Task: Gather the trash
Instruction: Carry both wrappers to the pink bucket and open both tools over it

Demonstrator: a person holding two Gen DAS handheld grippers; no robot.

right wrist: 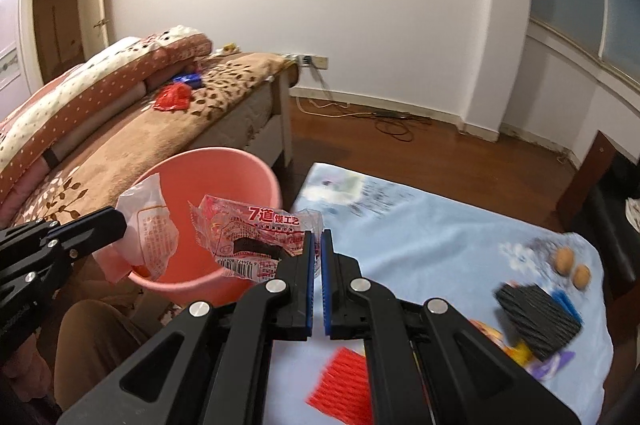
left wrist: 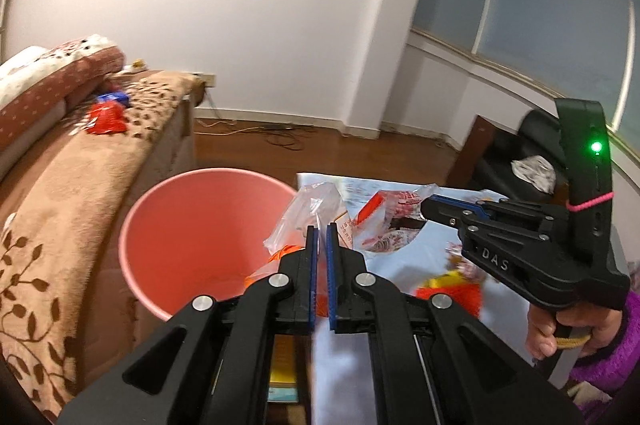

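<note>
Trash wrappers hang from both of your grippers, above and beside the pink bucket (right wrist: 208, 217). Your left gripper (left wrist: 320, 231) is clamped narrow on a clear plastic bag (left wrist: 308, 213) with orange inside; in the left wrist view the bag sits at 12 o'clock from the fingertips, over the bucket's right rim. In the right wrist view that same bag (right wrist: 148, 229) hangs at 9 o'clock, in front of the bucket's near-left wall. Your right gripper (right wrist: 317, 237) is pinched tight on a crinkled clear wrapper with red print (right wrist: 256, 233), which spreads toward 10 o'clock across the bucket's mouth. From the left wrist view that wrapper (left wrist: 388, 221) lies at 2 o'clock, held by the right gripper (left wrist: 430, 207), with your hand (left wrist: 560, 329) in a purple sleeve (left wrist: 608, 357) at 4 o'clock.

The bucket stands on the floor between a bed (right wrist: 140, 129) at 10 o'clock and a table (right wrist: 420, 237) covered in pale blue cloth at 3 o'clock. On the table, in the right wrist view, lie a red ridged packet (right wrist: 344, 385) at 6 o'clock, a black ridged packet (right wrist: 536, 321) and two brown walnuts (right wrist: 572, 267) at 4 o'clock. On the bed lies a red bag (right wrist: 172, 97) beside a blue packet (right wrist: 188, 79).
</note>
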